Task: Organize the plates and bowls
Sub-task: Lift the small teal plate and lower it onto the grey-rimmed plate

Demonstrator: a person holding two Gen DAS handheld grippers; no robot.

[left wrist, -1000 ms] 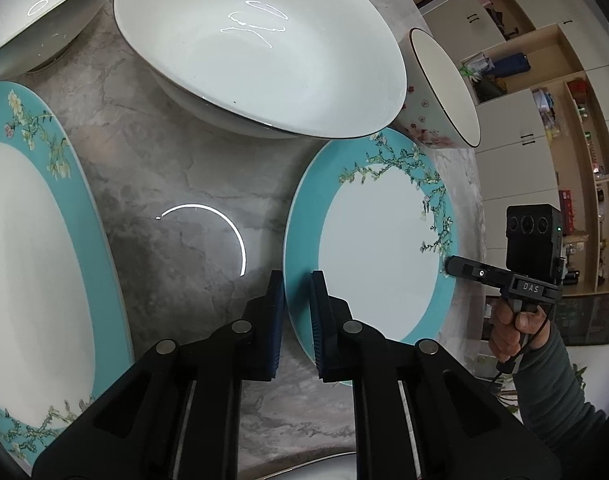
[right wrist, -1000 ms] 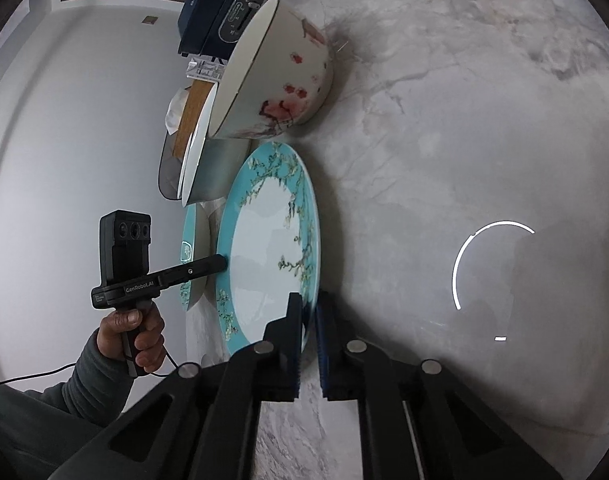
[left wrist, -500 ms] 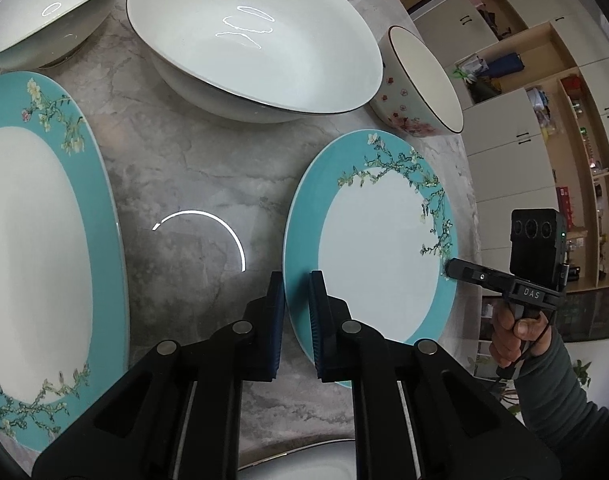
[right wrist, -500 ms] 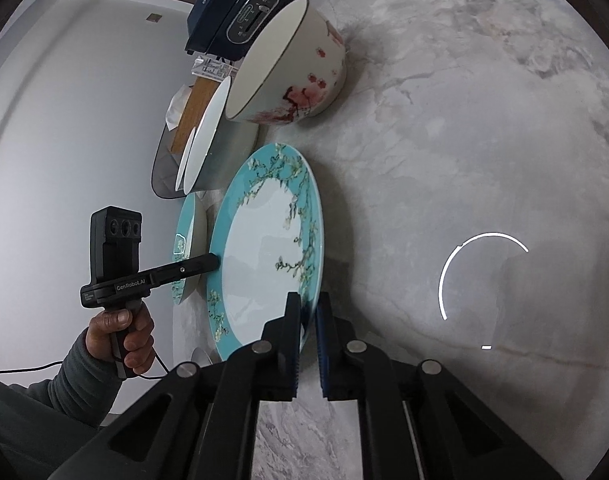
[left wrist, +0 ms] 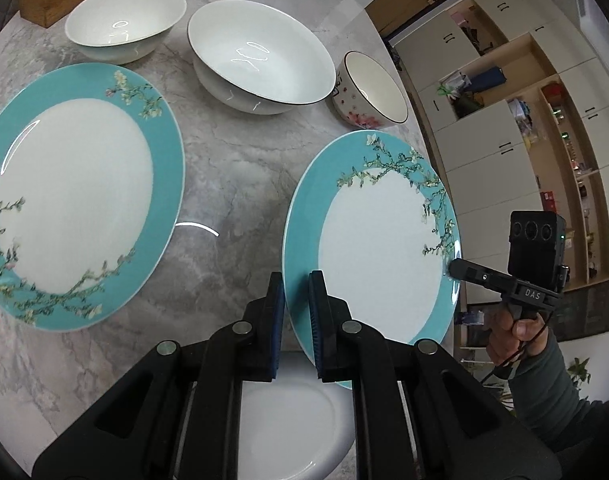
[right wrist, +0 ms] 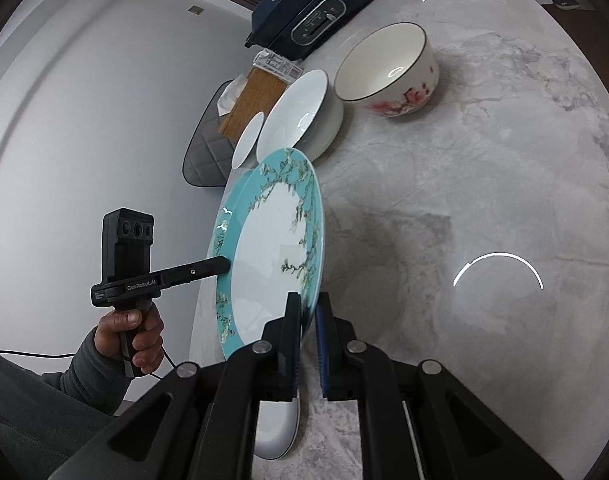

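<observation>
Both the left gripper (left wrist: 296, 284) and right gripper (right wrist: 308, 306) pinch the plate (left wrist: 376, 248) rim between their jaws; it looks stiff, slippery and breakable.

i see two plates with teal rims, white centres and blossom branches: the held plate (left wrist: 368, 240) and a second plate (left wrist: 72, 192). two bowls, one large (left wrist: 260, 56) and one small (left wrist: 124, 24), are plain white; the large one has a dark rim line. a third bowl (right wrist: 388, 68) is cream with red-pink flowers and a dark rim. the table (right wrist: 484, 168) is grey marble. my grippers' pads (left wrist: 314, 312) are blue on black.
</observation>
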